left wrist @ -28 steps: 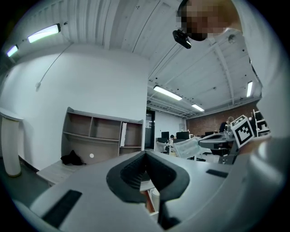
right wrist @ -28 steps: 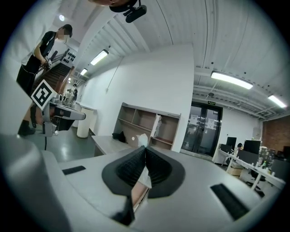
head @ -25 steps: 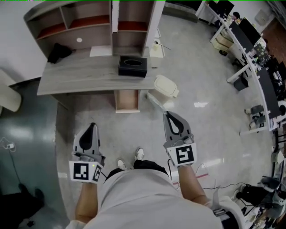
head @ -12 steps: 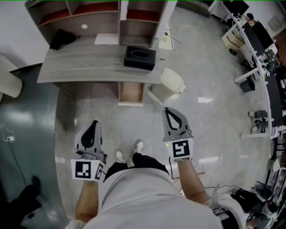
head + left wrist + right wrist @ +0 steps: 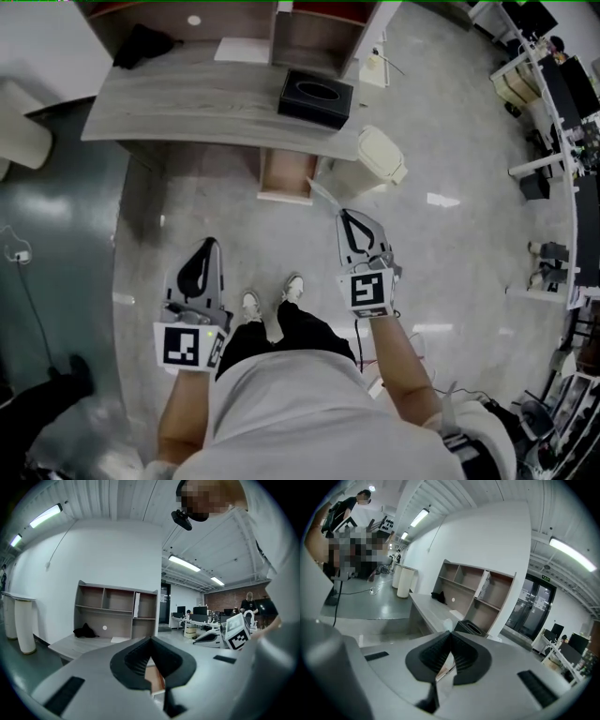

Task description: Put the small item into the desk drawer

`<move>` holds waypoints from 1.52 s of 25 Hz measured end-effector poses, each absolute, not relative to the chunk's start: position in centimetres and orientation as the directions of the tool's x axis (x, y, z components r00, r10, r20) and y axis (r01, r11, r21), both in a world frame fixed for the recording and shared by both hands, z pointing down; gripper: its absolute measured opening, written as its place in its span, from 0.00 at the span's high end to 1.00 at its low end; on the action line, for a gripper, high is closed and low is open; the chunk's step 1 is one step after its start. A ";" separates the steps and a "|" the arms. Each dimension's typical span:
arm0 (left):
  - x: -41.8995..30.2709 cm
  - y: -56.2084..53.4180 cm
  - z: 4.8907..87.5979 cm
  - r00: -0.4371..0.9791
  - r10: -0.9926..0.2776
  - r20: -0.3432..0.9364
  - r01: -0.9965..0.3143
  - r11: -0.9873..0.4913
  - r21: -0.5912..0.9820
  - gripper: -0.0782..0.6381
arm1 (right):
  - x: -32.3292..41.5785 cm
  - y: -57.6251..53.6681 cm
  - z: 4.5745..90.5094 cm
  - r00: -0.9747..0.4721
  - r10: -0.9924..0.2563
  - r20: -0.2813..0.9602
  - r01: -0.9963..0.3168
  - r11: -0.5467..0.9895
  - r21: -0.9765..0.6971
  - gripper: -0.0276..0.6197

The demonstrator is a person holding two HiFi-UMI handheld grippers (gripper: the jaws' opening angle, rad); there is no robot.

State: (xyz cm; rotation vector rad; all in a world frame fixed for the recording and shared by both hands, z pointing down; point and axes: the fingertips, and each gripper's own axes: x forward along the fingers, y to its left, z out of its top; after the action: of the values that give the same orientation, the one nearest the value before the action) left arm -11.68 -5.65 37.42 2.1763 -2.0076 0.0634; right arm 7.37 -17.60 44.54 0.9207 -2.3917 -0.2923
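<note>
The grey wooden desk (image 5: 187, 103) stands at the top of the head view, and its drawer (image 5: 286, 176) is pulled open under the front edge. A small white round thing (image 5: 194, 20) sits at the back of the desk, under the shelf unit. My left gripper (image 5: 212, 244) and right gripper (image 5: 344, 216) hang over the floor in front of the desk, both shut with nothing between the jaws. In the left gripper view the shut tips (image 5: 151, 640) point at the shelf unit (image 5: 117, 609). In the right gripper view the tips (image 5: 450, 633) point toward the desk (image 5: 429, 611).
A black tissue box (image 5: 316, 97), a sheet of paper (image 5: 246, 49) and a black bundle (image 5: 145, 42) lie on the desk. A white lidded bin (image 5: 380, 157) stands right of the drawer. Office desks (image 5: 553, 94) line the far right. My feet (image 5: 272, 302) are between the grippers.
The desk and drawer have slid toward the top of the head view and a little right. Both grippers stay shut and low; the right one sits slightly higher in the frame.
</note>
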 end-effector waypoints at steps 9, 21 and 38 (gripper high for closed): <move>-11.6 -6.2 39.9 0.029 -0.974 0.223 -0.995 -0.008 0.096 0.87 | 5.6 -21.6 51.7 -0.593 -0.623 0.510 -0.462 0.782 0.419 0.92; -12.2 -7.0 44.6 -0.037 -0.947 0.319 -0.992 0.073 0.102 0.87 | 3.0 -26.2 65.7 -0.536 -0.529 0.658 -0.333 0.848 0.412 0.92; -12.9 -4.9 50.8 -0.115 -0.894 0.434 -0.976 0.184 0.120 0.87 | -0.3 -27.5 78.8 -0.457 -0.435 0.776 -0.166 0.899 0.406 0.92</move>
State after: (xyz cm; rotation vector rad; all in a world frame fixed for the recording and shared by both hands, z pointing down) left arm -12.90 -4.91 50.81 1.7559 -2.0581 0.2716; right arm -0.25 -27.53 78.75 0.4330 -2.0466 -0.3342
